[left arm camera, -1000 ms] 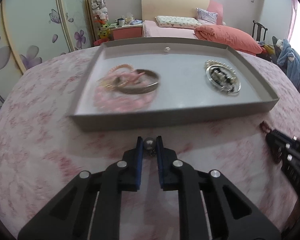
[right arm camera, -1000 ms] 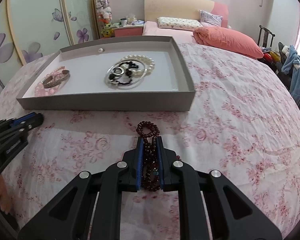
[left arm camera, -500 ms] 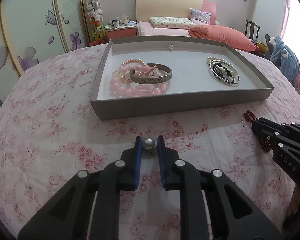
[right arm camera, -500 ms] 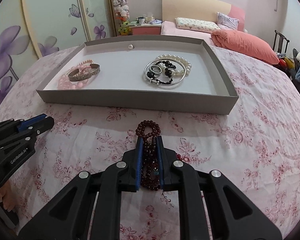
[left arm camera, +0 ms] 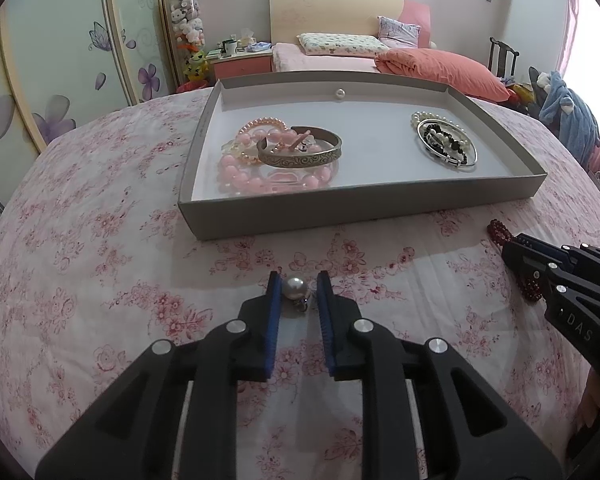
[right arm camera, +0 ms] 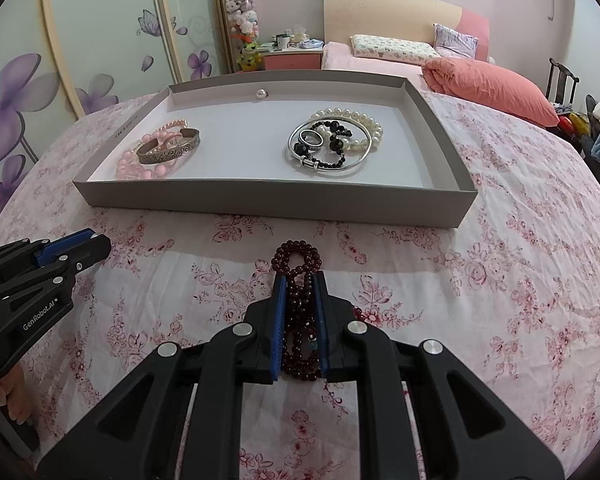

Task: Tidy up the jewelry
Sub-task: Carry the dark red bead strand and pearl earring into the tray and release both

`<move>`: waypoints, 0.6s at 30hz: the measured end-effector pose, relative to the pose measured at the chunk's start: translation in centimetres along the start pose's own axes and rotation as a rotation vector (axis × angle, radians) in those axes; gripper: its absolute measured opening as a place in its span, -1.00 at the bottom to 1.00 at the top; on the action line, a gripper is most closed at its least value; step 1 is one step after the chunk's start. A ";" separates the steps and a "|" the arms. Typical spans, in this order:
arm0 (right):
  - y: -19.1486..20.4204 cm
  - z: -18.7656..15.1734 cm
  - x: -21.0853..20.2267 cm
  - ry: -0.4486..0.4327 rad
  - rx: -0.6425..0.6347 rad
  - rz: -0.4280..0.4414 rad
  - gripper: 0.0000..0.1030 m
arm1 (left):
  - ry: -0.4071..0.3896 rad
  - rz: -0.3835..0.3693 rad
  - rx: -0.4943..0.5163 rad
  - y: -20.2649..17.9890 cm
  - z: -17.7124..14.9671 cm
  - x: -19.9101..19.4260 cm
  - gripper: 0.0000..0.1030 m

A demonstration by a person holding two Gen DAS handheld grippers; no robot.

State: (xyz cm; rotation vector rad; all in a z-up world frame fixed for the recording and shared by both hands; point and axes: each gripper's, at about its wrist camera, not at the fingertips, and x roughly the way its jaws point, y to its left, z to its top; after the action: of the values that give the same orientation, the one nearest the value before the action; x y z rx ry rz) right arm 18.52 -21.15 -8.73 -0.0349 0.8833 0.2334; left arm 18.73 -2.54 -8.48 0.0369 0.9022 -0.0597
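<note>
Your two grippers worked the flowered bedspread just short of the grey tray.

Your left gripper [left arm camera: 298, 286] had just been easing its blue-padded jaws apart; the glossy round pearl earring [left arm camera: 295, 287] lay between them on the pink floral bedspread [left arm camera: 100, 280], touching the left pad but clear of the right, so released. Your right gripper [right arm camera: 300, 280] was clenched on the dark red beaded bracelet [right arm camera: 298, 258], its loop poking out ahead of the tips. Beyond, the shallow grey cardboard tray [right arm camera: 260, 200] held a scrolled bronze metal cuff [left arm camera: 300, 152] over smooth pink beads at left and a silver bangle [right arm camera: 328, 148] with white pearls and black beads at right.
</note>
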 end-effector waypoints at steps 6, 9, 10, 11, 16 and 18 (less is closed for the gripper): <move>-0.3 0.0 0.0 -0.001 0.022 0.018 -0.73 | -0.002 -0.013 -0.008 0.1 -0.1 0.0 -0.67; -1.0 0.0 -0.1 -0.006 0.056 0.045 -0.75 | -0.005 -0.038 -0.012 0.2 -0.1 -0.1 -0.73; -1.0 -0.1 -0.2 -0.010 0.061 0.046 -0.75 | -0.007 -0.041 -0.011 0.2 -0.2 -0.1 -0.73; -1.1 -0.1 -0.5 -0.020 0.066 0.051 -0.75 | -0.009 -0.046 -0.010 0.3 -0.2 -0.2 -0.73; -0.9 0.3 -3.0 -0.123 0.067 0.075 -0.88 | -0.085 -0.064 -0.012 0.6 -0.4 -2.3 -0.73; -0.9 0.6 -4.0 -0.164 0.073 0.084 -0.88 | -0.119 -0.061 -0.011 0.5 -0.4 -3.2 -0.73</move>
State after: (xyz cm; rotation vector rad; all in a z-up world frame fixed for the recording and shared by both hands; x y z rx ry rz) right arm 16.77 -22.70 -5.32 0.0884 0.7298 0.2787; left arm 16.48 -1.88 -6.17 -0.0041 0.7846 -0.1129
